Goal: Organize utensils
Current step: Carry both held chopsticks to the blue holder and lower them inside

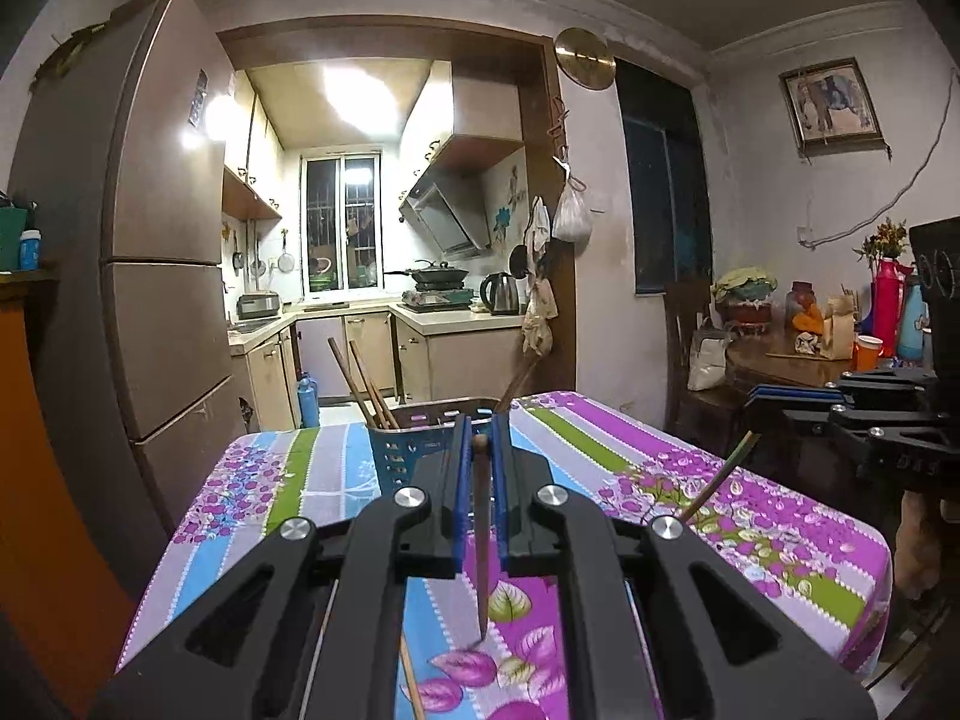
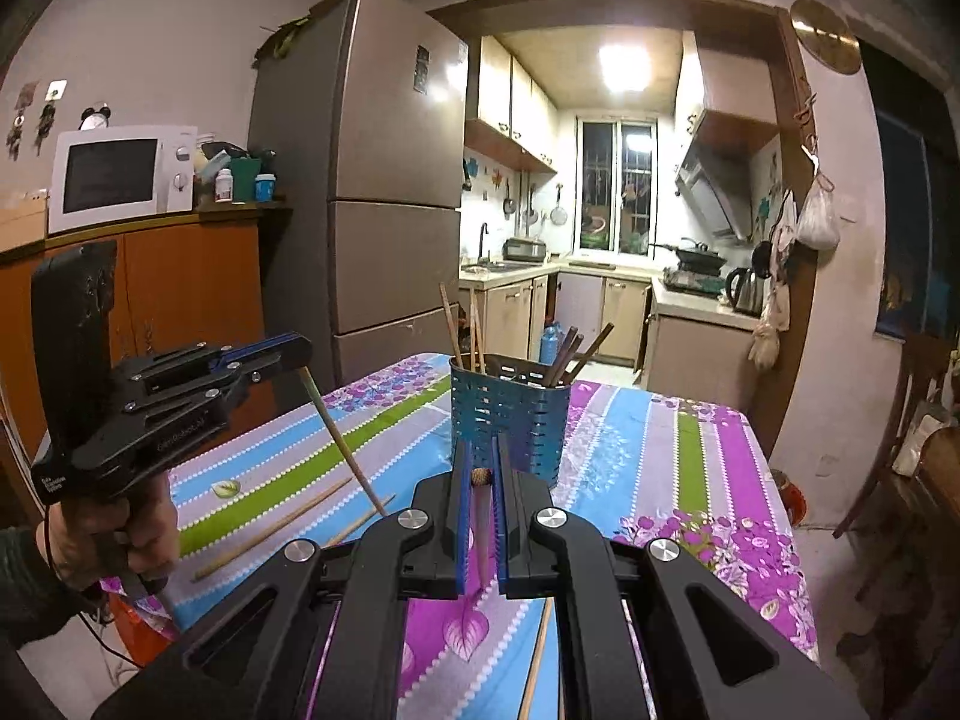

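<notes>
Wooden chopstick (image 1: 480, 540) hangs pinched in the left gripper (image 1: 480, 450), fingers closed on it at lower centre, the blue holder (image 1: 396, 450) just beyond. Best tip it upright before lowering.

Right view: the right gripper (image 2: 480, 480) clamps another chopstick (image 2: 482, 528); loose ones (image 2: 276, 531) lie lower left. Table (image 2: 720, 450) room is ample right of the holder.
</notes>
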